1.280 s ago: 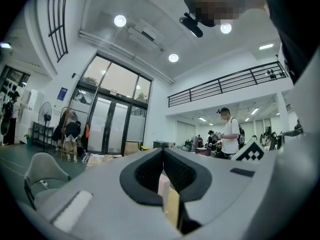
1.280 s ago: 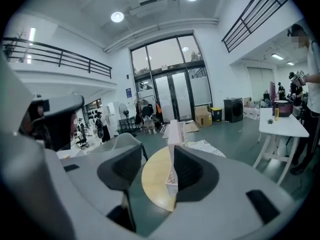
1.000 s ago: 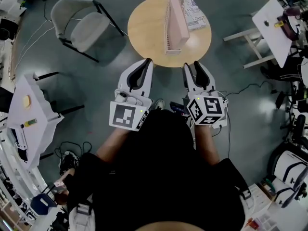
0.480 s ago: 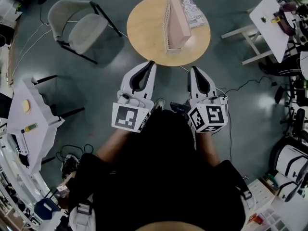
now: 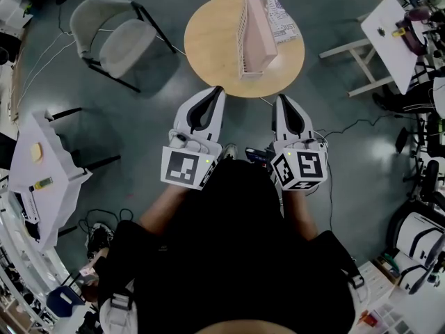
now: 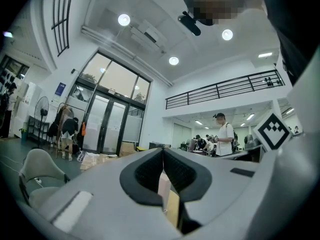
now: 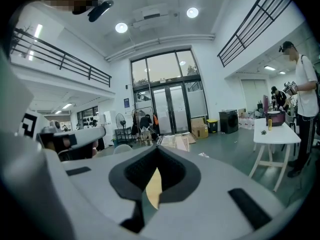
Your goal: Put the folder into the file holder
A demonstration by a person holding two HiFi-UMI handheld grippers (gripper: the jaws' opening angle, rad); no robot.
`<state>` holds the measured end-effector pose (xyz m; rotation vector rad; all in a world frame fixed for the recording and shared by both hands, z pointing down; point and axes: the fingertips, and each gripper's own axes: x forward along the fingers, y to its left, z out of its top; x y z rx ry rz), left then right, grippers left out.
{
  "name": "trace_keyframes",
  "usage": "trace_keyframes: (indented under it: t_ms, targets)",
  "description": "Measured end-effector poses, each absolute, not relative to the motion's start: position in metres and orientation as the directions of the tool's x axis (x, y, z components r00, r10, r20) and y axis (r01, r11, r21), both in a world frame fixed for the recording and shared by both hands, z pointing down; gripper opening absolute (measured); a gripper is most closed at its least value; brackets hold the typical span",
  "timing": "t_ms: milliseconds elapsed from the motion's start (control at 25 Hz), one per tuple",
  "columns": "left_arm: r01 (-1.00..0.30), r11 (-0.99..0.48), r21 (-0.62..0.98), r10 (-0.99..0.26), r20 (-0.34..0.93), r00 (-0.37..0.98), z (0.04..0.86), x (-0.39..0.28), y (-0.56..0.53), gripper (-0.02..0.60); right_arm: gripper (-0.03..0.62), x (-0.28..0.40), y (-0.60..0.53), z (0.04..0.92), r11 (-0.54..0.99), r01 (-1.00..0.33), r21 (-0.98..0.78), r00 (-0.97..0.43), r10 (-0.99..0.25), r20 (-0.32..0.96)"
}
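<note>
You've got both grippers clenched on nothing: the left gripper (image 5: 217, 90) and the right gripper (image 5: 280, 99) each have their jaws pressed tip to tip, side by side at the near edge of the round table (image 5: 208, 40). The patterned folder (image 5: 282, 18) lies flat on the table's far right. It sits against the pink file holder (image 5: 254, 37), which stands mid-table, apart from both grippers.

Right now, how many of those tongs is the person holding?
2. The left tongs and the right tongs sit side by side in front of the person, both pointing toward the round table. Both are shut and empty. None seems hidden.
</note>
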<state>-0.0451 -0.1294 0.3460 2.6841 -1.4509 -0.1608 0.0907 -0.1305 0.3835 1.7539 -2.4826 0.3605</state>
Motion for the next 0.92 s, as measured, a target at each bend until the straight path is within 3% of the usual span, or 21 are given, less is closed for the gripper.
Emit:
trace_keyframes:
  t_ms: [920]
  targets:
    - [-0.828, -0.546, 0.127, -0.838, -0.054, 0.544, 0.3458, -0.0432, -0.1302, 0.006, -0.006, 0.0931, -0.1318, 0.3910, 0.306, -0.943, -0.128, -0.329, -0.914, 0.239]
